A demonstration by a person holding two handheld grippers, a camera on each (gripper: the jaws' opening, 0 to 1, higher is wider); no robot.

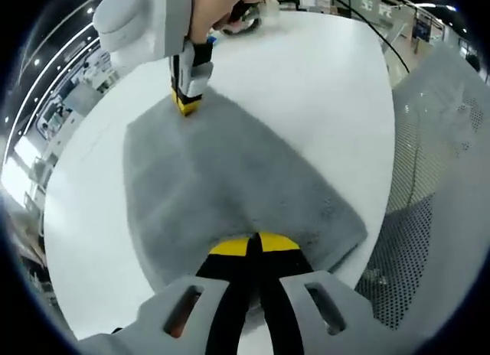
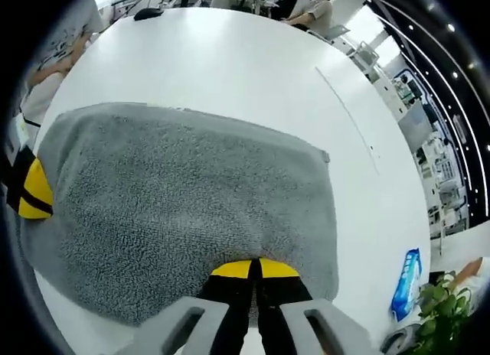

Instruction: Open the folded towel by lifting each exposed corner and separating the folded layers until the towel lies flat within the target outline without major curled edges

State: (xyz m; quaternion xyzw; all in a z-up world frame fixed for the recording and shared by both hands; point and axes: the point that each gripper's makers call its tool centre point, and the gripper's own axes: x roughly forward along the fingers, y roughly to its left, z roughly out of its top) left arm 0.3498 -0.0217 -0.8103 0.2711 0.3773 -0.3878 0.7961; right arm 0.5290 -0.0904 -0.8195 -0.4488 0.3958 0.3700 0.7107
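A grey towel (image 1: 230, 187) lies spread on the white table (image 1: 321, 87), looking mostly flat with a slight bulge at its middle. My left gripper (image 1: 255, 244) is at the towel's near edge, its yellow tips pressed together on the cloth. At the far corner, my right gripper (image 1: 186, 102) pinches the towel, held by a hand. In the right gripper view the towel (image 2: 184, 202) stretches away from my right gripper (image 2: 255, 268), which is shut on its near edge. My left gripper (image 2: 31, 190) grips the towel's left end.
A perforated grey surface (image 1: 429, 240) stands past the table edge on the right. A blue packet (image 2: 406, 282) and a green plant (image 2: 440, 305) sit near the table's right end. People sit at the far side (image 2: 310, 11). A thin line (image 2: 344, 118) marks the tabletop.
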